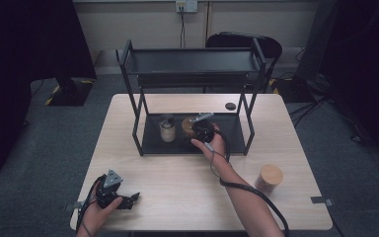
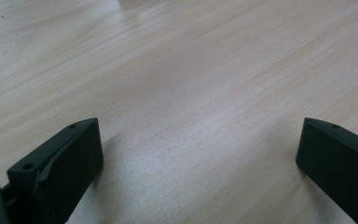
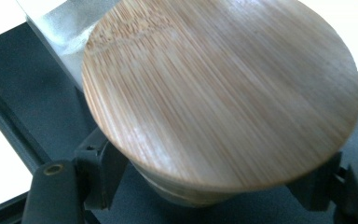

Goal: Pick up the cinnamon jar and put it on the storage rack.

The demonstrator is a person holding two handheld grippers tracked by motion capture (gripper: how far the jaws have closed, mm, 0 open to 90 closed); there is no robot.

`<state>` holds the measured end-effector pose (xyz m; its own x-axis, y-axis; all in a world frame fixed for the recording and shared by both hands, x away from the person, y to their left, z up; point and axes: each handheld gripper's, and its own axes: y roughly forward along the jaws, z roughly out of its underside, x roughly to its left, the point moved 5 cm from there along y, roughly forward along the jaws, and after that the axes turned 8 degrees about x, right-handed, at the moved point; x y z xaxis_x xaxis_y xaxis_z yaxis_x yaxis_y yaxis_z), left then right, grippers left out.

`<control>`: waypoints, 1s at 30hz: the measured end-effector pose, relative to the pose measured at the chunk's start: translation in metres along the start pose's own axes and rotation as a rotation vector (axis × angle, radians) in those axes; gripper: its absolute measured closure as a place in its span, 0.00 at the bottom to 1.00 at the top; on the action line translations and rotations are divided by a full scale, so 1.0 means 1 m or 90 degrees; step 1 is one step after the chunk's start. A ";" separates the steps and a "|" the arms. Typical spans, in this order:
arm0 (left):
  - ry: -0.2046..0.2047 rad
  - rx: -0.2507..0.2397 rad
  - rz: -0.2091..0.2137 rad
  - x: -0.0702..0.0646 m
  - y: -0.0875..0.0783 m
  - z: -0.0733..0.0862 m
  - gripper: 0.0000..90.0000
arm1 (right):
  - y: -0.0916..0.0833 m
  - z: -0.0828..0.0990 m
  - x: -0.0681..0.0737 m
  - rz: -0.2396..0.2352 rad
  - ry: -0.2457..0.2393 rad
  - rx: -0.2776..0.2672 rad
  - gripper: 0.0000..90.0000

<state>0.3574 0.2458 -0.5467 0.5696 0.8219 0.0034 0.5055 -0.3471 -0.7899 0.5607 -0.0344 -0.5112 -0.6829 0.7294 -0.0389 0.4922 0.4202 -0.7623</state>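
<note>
The right gripper point(image 1: 196, 129), jaws clamped around the upright bamboo-lidded glass jar point(image 3: 221, 93), holds it over the black metal rack's lower shelf point(image 1: 153, 140), while the left gripper point(image 1: 128, 200) rests wide open and empty on the table.

- No legible text, label, brand, number or sign was found on any item.
- Bamboo lid point(image 3: 223, 88) and bench point(image 2: 191, 70) carried no markings.

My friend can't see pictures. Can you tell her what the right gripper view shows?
A round bamboo lid on a jar sits very close to the camera, gripped just below the lid by the black jaws of the right hand-held gripper. The jar stands on the dark bottom shelf of a rack, with a pale tabletop beyond its edge.
</note>
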 end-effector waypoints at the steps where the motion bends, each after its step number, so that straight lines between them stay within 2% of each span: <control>1: 0.000 0.000 0.000 0.000 0.000 0.000 0.00 | 0.000 0.000 0.000 0.000 0.000 0.000 0.28; 5: 0.000 0.000 0.000 0.000 0.000 0.000 0.00 | 0.000 0.000 0.000 0.003 -0.003 0.002 0.25; 8: 0.000 0.000 0.000 0.000 0.000 0.000 0.00 | 0.000 0.001 0.000 0.013 -0.004 0.001 0.15; 12: 0.000 0.000 0.000 0.000 0.000 0.000 0.00 | -0.002 0.002 0.000 0.010 0.004 -0.007 0.08; 22: 0.000 0.000 0.000 0.000 0.000 0.000 0.00 | -0.010 0.001 0.001 0.006 0.006 -0.019 0.04; 25: 0.000 0.000 0.000 0.000 0.000 0.000 0.00 | -0.012 0.002 0.003 -0.006 0.008 -0.016 0.02; 30: 0.000 0.000 0.000 0.000 0.000 0.000 0.00 | -0.016 0.005 0.005 -0.017 0.032 -0.018 0.02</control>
<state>0.3574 0.2457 -0.5467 0.5695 0.8220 0.0037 0.5058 -0.3469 -0.7898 0.5470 -0.0403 -0.5023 -0.6678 0.7442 0.0143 0.4905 0.4543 -0.7437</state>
